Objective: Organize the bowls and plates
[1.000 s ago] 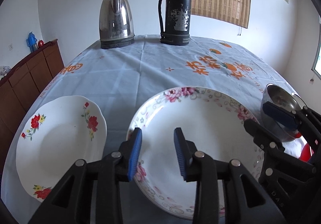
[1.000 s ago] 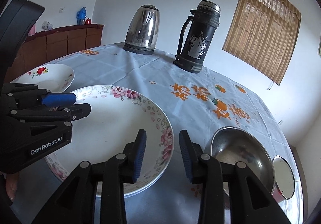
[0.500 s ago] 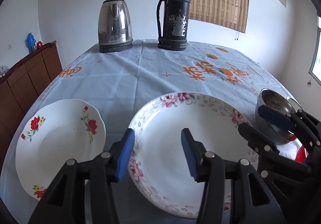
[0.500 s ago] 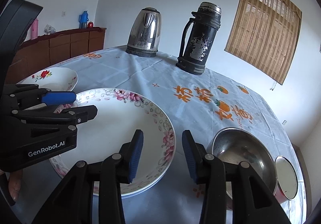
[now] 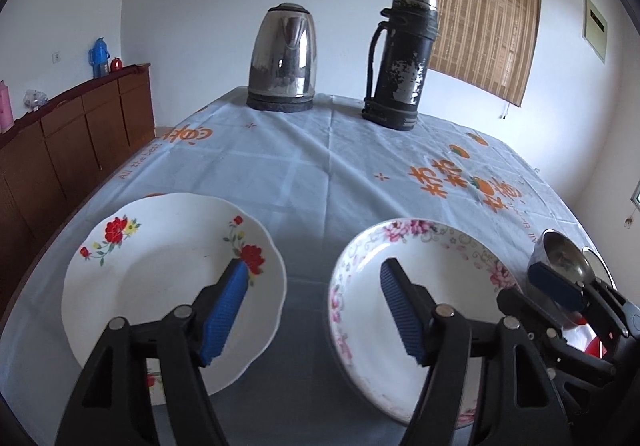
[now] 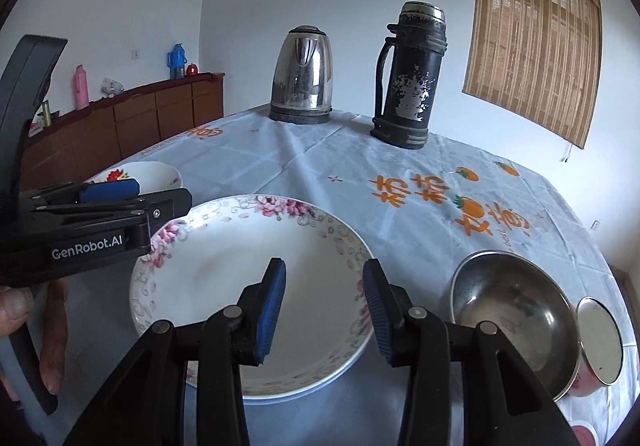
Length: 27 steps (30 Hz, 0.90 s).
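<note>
Plainly, from the left wrist view, the left gripper [image 5: 310,302] hangs over the bare strip of cloth between two dishes, its blue-padded jaws opening and nothing between them. The white scalloped plate with red flowers [image 5: 160,286] lies to its left, the larger white plate with a pink floral rim [image 5: 448,286] to its right; the left pad sits in front of the red-flowered plate's right edge, the right pad in front of the pink-rimmed plate's left side. Both plates lie flat on the pale blue tablecloth [image 5: 312,174], near each other but apart. At the far right the right gripper [image 5: 536,290] shows side-on before a stainless steel bowl [image 5: 568,258].

From the right wrist view, the right gripper [image 6: 324,306] is part open and empty, poised above the near right part of the pink-rimmed plate [image 6: 216,270]. The steel bowl [image 6: 516,314] sits just right of it (a small mirror-lidded red cup [image 6: 600,342] beyond). The left gripper [image 6: 132,198] reaches in from the left, nearer the red-flowered plate [image 6: 156,172], so that plate looks to be its pick.
</note>
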Tool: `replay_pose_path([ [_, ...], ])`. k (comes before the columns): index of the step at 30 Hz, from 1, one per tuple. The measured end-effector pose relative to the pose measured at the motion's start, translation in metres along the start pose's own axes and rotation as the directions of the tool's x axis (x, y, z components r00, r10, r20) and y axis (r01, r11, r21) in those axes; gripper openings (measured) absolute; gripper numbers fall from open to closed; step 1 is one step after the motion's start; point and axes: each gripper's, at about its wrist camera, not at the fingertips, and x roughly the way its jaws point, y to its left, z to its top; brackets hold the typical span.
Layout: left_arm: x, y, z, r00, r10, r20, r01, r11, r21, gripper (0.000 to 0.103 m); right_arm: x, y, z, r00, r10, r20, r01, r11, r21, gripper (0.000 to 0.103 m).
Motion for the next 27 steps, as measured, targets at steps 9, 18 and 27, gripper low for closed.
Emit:
replay_pose_path([
  [9,-0.013,0.077,0.01,0.983,0.178,0.044,-0.175,0.983,-0.052,0.07,0.015,0.036,0.021,0.98,0.195,-0.048,-0.192,0.979,0.061,0.042],
  [18,0.001,0.127,0.005,0.98,0.199,-0.027,-0.2,0.961,-0.189,0.07,0.048,0.092,0.053,0.951,0.285,-0.119,-0.281,0.959,0.044,0.035],
  [27,0.007,0.136,-0.002,0.971,0.227,-0.075,-0.238,0.946,-0.218,0.069,0.086,0.126,0.06,0.952,0.212,-0.223,-0.223,0.975,-0.024,0.027],
])
